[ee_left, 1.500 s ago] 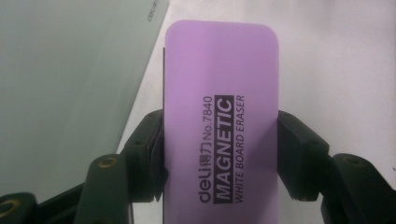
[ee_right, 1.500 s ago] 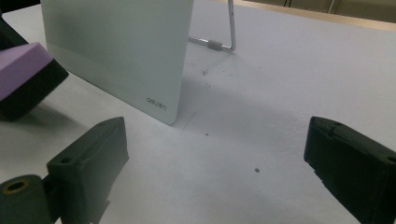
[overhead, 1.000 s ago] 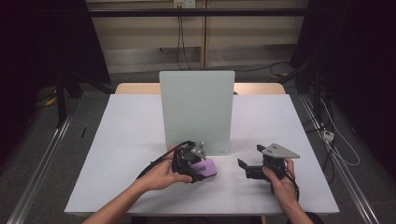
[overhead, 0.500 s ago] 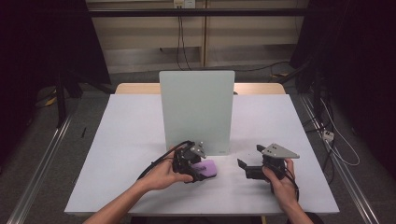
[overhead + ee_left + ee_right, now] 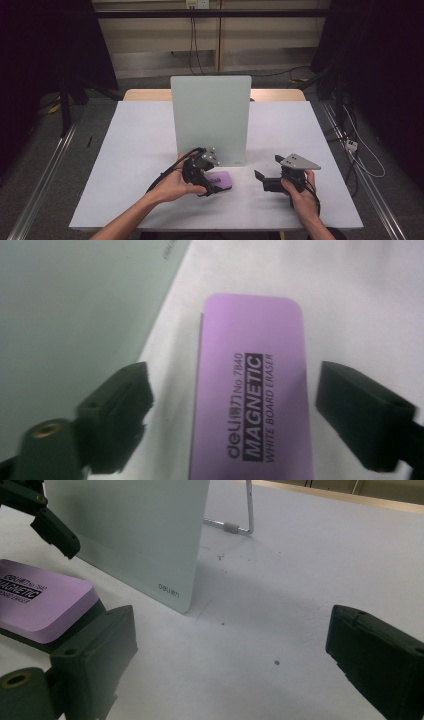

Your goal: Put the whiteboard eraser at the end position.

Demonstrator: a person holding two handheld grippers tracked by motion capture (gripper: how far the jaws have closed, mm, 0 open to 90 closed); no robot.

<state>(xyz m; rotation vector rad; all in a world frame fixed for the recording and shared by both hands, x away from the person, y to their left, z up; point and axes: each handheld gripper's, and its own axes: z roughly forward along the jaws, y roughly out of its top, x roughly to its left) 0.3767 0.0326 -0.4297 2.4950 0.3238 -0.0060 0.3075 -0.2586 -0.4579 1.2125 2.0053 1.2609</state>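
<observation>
Purple magnetic whiteboard eraser (image 5: 252,390), printed "deli No 7840 MAGNETIC WHITE BOARD ERASER", lying flat on the white table (image 5: 125,150) just in front of the upright whiteboard (image 5: 211,117), near its lower edge. Left gripper (image 5: 212,182): held over the eraser, jaws just opened, now standing wide to either side of the eraser with a gap on each side, pads clear of it. Right gripper (image 5: 260,179): held low over the table to the right of the eraser and apart from it, jaws spread wide with bare tabletop between them, pointing toward the whiteboard's corner marked "deli". Whiteboard propped on a wire stand (image 5: 247,510) behind it
</observation>
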